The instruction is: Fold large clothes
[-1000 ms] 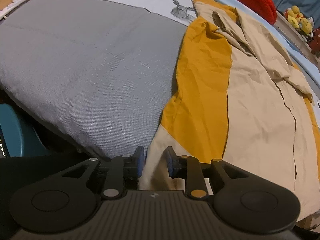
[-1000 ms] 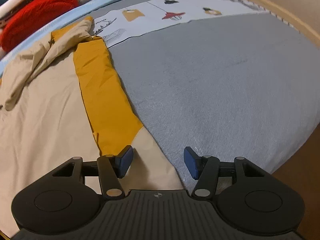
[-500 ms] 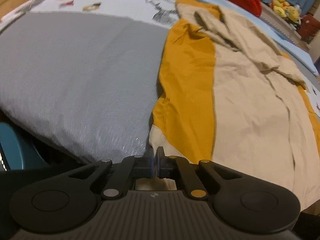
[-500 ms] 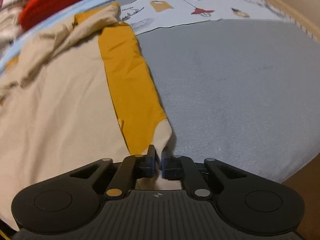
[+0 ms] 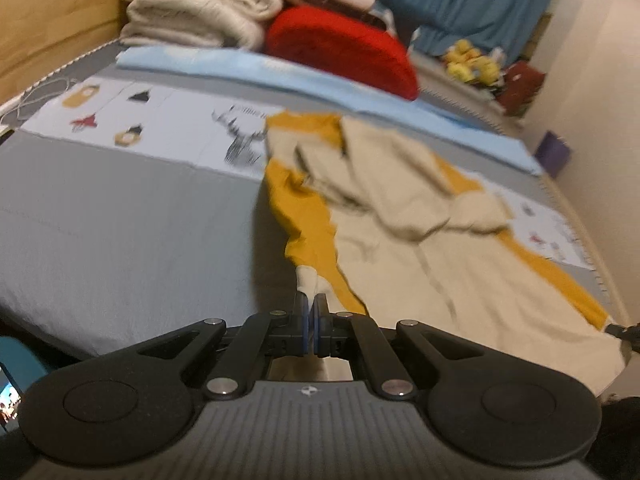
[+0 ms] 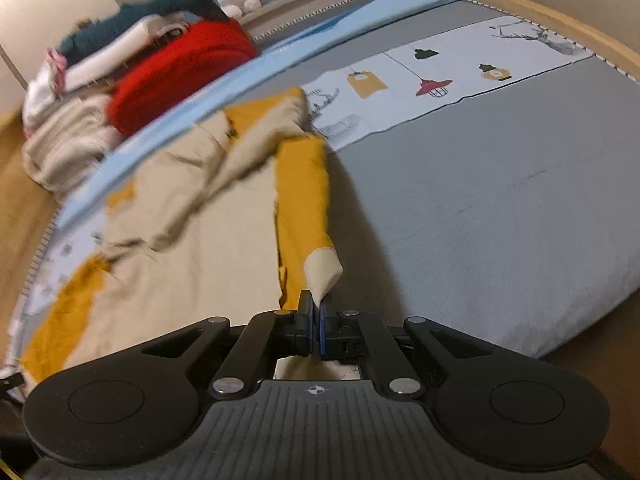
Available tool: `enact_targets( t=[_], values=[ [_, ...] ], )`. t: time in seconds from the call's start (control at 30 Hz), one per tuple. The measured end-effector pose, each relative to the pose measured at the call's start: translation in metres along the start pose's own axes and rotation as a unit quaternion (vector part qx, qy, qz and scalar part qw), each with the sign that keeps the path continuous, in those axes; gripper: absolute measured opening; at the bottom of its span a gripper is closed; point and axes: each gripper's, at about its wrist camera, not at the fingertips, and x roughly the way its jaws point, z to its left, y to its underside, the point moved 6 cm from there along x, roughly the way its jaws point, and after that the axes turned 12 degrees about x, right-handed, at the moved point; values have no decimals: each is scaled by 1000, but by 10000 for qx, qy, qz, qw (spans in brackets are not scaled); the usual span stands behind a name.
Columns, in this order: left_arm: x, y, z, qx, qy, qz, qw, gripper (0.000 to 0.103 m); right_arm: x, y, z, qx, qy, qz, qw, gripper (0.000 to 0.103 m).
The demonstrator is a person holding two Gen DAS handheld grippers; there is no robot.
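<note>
left gripper point(image 5: 311, 305) and right gripper point(image 6: 316, 307) each clamp a cream corner of the blurred cream-and-mustard garment point(image 5: 420, 240) on the bed point(image 5: 120, 220); gripper bodies hide the pinched hem.

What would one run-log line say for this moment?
left gripper: shut on garment corner | right gripper: shut on garment's other corner | garment: near edge raised off bed

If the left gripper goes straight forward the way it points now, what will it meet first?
The left gripper would probably first meet the jacket whose cuff it is shut on: the yellow sleeve rises just ahead. Depth is unclear.
</note>
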Motion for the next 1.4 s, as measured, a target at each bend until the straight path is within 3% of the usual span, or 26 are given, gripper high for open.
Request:
enact_targets(
  t=[0.27,0.33,0.43,0.57,0.73,0.83,0.93,0.97,1.03,1.07,1.17,1.27,1.4],
  values=[
    [-102,-20,4,-395,648,-334,9966,1,-117,17,12,75,-603,-259,9978,2],
    [-113,-23,9,-579,705,-390,9951,1,-138,18,12,116,-693,-371,9968,2],
    [-98,-26,18,-814,742,-304,9934,1,-144,10,10,224,-764,-465,9957,2],
    [-36,-30,47,-1286,510,-37,9904,1,-106,-6,9,126,-507,-406,9978,2],
    [59,-53,91,-1853,460,295,9812,1,-28,-47,19,160,-344,-270,9989,2],
    [121,-68,113,-2032,419,678,9759,6,26,-80,31,178,-228,-224,9993,3],
    [154,-76,137,-2429,411,653,9670,28,73,-107,41,175,3,-392,9991,14],
    [159,-76,144,-2608,427,561,9628,42,82,-112,42,162,53,-526,9985,21],
    [162,-70,152,-2867,363,497,9561,46,98,-119,38,99,234,-800,9965,25],
    [163,-68,153,-2875,313,550,9557,46,102,-120,34,155,235,-800,9964,25],
    [164,-71,146,-2552,241,486,9654,46,115,-118,24,335,262,-632,9971,26],
    [173,-65,133,-2225,237,600,9728,46,125,-111,25,-22,315,-567,9979,40],
    [190,-49,124,-2006,64,918,9753,46,146,-91,20,-495,537,-246,9970,42]
  ],
)
